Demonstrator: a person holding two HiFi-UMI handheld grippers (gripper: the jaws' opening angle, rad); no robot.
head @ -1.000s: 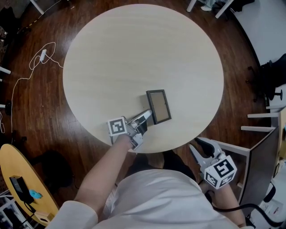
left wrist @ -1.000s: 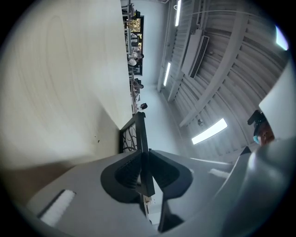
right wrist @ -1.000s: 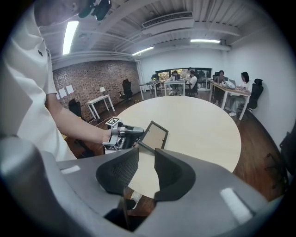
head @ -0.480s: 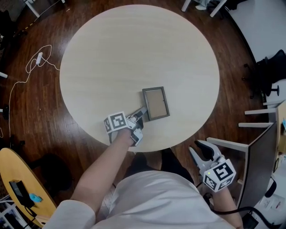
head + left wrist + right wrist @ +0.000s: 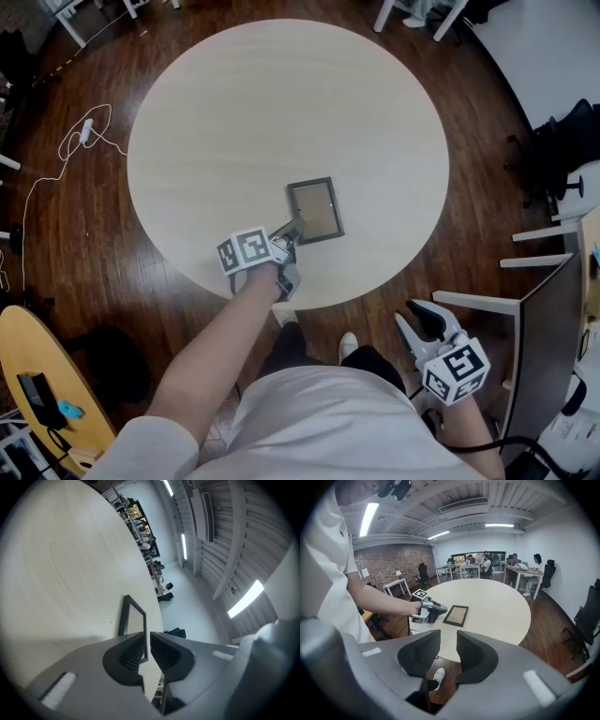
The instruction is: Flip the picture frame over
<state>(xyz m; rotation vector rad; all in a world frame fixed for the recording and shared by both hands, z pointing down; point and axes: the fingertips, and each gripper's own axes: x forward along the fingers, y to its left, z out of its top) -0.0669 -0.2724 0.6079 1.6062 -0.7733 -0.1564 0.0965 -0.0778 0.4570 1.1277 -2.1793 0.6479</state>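
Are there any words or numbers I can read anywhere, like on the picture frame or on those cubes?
None can be read. The black-and-white marker cubes on the left gripper and the right gripper bear square patterns, not letters or numbers. The dark rectangular picture frame shows no print.

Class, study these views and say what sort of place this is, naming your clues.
Probably an open-plan office: people sit at desks at the far end, swivel chairs stand about, and strip lights run overhead.
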